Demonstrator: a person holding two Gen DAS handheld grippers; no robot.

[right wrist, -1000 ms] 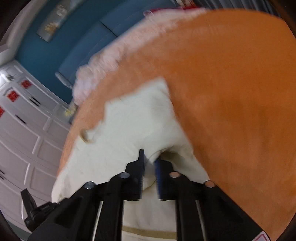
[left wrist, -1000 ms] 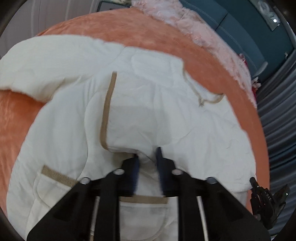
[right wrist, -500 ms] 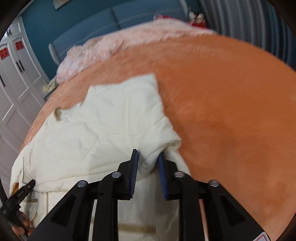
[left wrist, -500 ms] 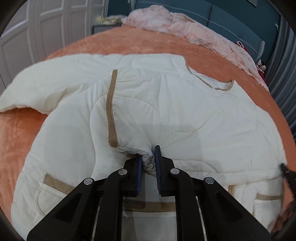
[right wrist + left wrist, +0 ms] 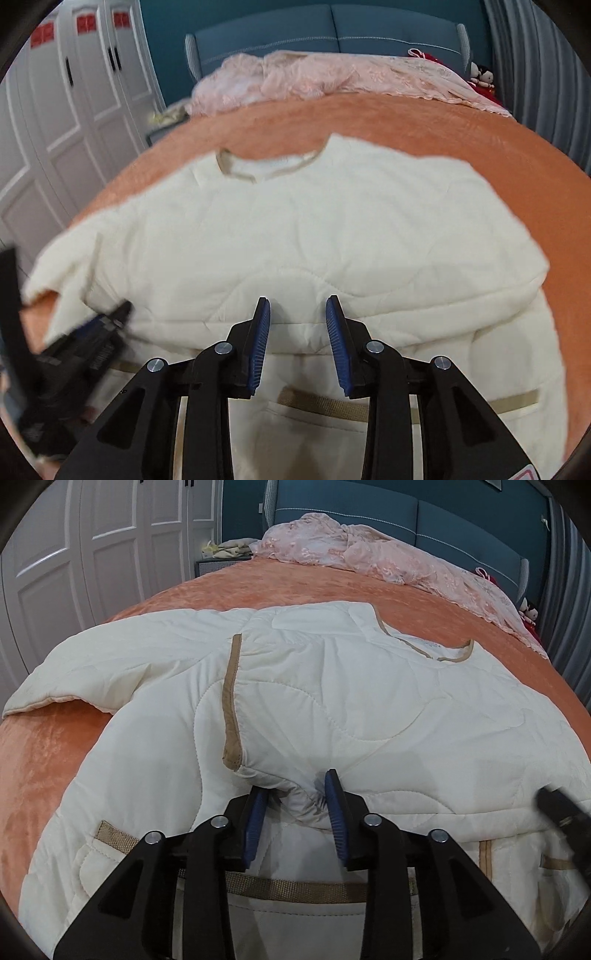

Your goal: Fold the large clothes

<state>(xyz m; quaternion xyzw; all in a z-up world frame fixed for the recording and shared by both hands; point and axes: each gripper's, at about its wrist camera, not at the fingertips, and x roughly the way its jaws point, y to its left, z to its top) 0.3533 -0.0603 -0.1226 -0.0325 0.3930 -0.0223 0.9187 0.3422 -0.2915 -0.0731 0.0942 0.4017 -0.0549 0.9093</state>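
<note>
Bedroom setup: big bed with an orange velvety bedspread (image 5: 258, 587), teal padded headboard (image 5: 461, 520) at the far end, pink lacy cover (image 5: 388, 561) bunched against it. White panelled wardrobe doors (image 5: 92, 542) on the left, grey pleated curtains (image 5: 535, 62) right.

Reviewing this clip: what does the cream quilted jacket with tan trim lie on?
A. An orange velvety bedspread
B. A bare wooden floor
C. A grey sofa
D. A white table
A: in both wrist views the cream quilted jacket lies spread on the orange velvety bedspread, which shows all round its edges.
</note>
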